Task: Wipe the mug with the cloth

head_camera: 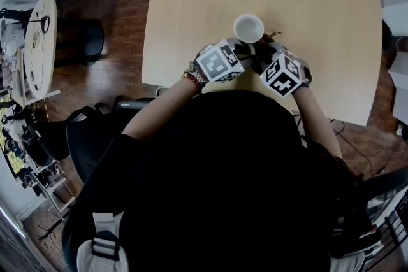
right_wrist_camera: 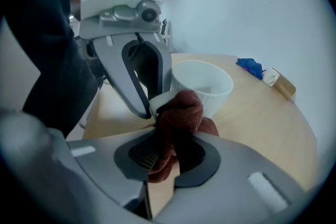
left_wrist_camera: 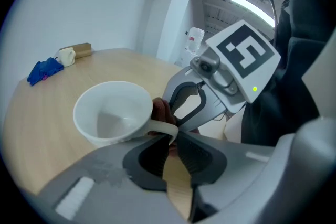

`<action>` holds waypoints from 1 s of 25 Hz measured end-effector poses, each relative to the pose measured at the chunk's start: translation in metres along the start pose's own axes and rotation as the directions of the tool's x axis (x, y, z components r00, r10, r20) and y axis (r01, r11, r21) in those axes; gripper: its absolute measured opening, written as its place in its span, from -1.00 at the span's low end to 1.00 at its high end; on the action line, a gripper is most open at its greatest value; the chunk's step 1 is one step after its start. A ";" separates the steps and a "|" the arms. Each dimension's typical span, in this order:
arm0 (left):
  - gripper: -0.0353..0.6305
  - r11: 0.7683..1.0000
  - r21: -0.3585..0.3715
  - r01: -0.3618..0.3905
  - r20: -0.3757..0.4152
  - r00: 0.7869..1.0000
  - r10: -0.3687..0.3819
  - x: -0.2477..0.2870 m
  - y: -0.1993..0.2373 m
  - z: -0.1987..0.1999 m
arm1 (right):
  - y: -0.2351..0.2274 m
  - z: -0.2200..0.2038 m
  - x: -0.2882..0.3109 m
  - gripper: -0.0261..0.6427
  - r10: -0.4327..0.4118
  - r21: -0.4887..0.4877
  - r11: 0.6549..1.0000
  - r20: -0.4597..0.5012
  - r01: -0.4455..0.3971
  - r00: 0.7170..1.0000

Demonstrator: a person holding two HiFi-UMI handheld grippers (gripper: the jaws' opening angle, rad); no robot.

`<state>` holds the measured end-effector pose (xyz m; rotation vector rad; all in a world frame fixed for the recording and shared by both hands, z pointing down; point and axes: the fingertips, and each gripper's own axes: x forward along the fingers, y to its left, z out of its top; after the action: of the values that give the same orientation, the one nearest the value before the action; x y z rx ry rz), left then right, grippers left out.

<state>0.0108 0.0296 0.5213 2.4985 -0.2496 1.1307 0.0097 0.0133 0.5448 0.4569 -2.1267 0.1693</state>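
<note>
A white mug (head_camera: 248,28) stands on the pale wooden table (head_camera: 319,3), just beyond both grippers. My left gripper (left_wrist_camera: 170,138) is shut on the mug's thin handle (left_wrist_camera: 157,127), with the bowl of the mug (left_wrist_camera: 113,113) to the left of the jaws. My right gripper (right_wrist_camera: 167,150) is shut on a reddish-brown cloth (right_wrist_camera: 179,112). The bunched cloth presses against the mug (right_wrist_camera: 202,84) at its handle side, right beside the left gripper's fingers (right_wrist_camera: 137,93). In the head view the two marker cubes (head_camera: 220,60) (head_camera: 282,73) sit side by side below the mug.
At the table's far end lie a blue crumpled thing (left_wrist_camera: 44,71), a small white object (left_wrist_camera: 66,55) and a brown box (left_wrist_camera: 81,50). The table's near edge runs just under my hands. A second round table (head_camera: 38,48) and a dark chair (head_camera: 86,41) stand to the left on the wooden floor.
</note>
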 end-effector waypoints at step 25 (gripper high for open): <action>-0.55 0.856 -0.415 -0.310 -0.055 0.947 0.316 -0.010 0.018 0.008 | -0.114 0.028 -0.050 -0.71 -0.077 0.075 0.995 0.096 0.070 0.992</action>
<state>0.0041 0.0096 0.5135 2.1257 -0.8394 1.0401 0.0576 -0.0873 0.4818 0.5956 -2.2016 0.1848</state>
